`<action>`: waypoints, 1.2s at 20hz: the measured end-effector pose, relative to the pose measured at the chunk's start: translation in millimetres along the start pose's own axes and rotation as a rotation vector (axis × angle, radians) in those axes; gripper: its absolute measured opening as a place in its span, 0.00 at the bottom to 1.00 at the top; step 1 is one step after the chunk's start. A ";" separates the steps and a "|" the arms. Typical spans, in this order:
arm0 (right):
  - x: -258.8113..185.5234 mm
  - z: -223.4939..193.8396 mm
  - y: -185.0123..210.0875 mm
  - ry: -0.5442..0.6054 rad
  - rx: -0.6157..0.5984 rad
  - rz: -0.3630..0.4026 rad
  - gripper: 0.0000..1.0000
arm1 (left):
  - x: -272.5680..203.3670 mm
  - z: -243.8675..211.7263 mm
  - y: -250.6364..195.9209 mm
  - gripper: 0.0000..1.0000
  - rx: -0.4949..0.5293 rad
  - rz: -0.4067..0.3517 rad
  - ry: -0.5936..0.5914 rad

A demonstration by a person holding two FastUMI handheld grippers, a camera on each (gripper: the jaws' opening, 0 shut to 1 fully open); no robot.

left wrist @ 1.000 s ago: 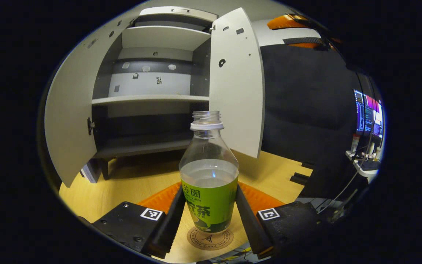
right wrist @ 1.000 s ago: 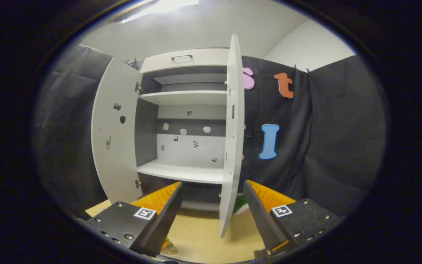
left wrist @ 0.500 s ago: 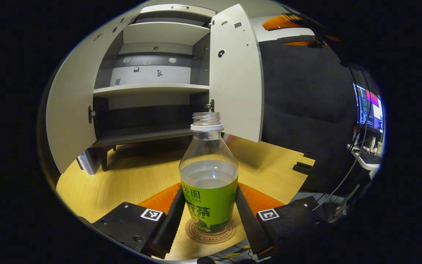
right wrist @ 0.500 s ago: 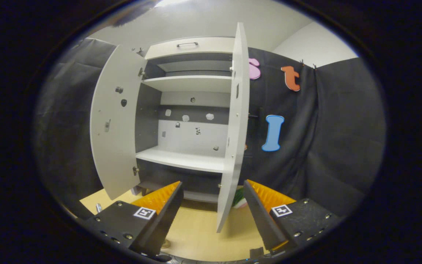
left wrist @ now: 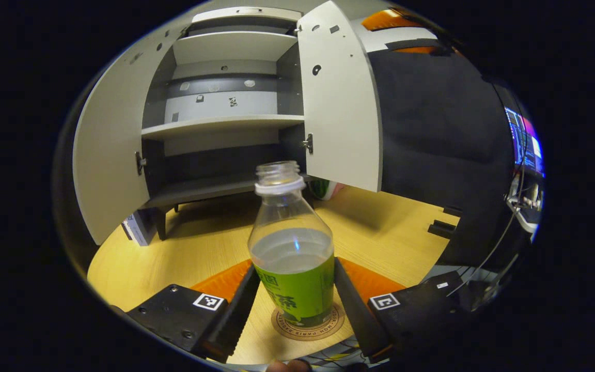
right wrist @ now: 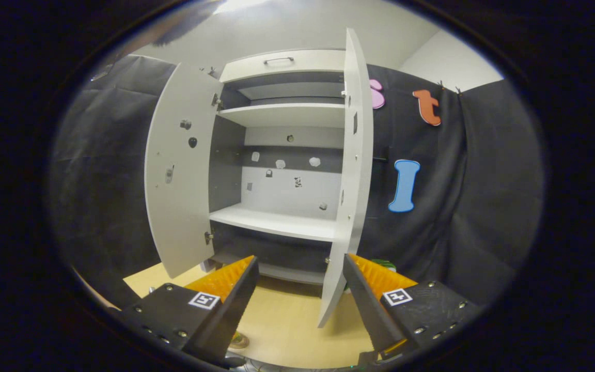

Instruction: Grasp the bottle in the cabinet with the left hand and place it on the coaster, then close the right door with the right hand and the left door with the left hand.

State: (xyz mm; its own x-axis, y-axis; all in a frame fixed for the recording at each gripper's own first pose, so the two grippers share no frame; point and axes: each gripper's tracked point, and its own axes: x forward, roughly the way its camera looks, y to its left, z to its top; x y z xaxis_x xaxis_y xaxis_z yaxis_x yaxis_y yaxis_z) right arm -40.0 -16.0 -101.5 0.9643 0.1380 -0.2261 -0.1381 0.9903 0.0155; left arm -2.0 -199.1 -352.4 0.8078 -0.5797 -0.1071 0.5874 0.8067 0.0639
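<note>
A clear bottle with a green label and no cap stands upright on the round coaster on the wooden table. My left gripper is shut on the bottle, one finger pressing each side of the label. The white cabinet stands behind with both doors open: left door, right door. In the right gripper view my right gripper is open and holds nothing. It hangs in front of the right door, which I see nearly edge-on, with the left door swung wide.
The cabinet shelves are bare. A green and pink object lies on the table behind the right door. A small box sits by the cabinet's left leg. A monitor glows at the far right.
The bottle came down from just above the coaster and now rests on it, sitting lower between my left fingers. My right gripper shifted, so the right door moved rightward in its view.
</note>
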 end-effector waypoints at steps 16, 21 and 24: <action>-32.9 15.3 1.1 -0.038 0.067 0.036 0.99 | -34.5 116.9 -4.1 0.99 -0.011 -0.004 -0.060; -34.6 28.9 -33.6 -0.096 0.088 -0.032 0.99 | -60.8 194.4 1.9 0.99 -0.054 -0.027 -0.115; -29.2 39.7 -59.5 -0.132 0.075 -0.076 0.99 | -74.7 232.6 13.3 0.99 -0.102 -0.029 -0.151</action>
State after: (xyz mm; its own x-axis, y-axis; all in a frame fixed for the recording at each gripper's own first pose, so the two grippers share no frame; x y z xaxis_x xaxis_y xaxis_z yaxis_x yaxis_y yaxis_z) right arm -51.0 -78.3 -57.2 0.9934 0.0583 -0.0993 -0.0507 0.9958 0.0768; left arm -43.0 -171.8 -112.7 0.7930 -0.6076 0.0436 0.6091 0.7921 -0.0392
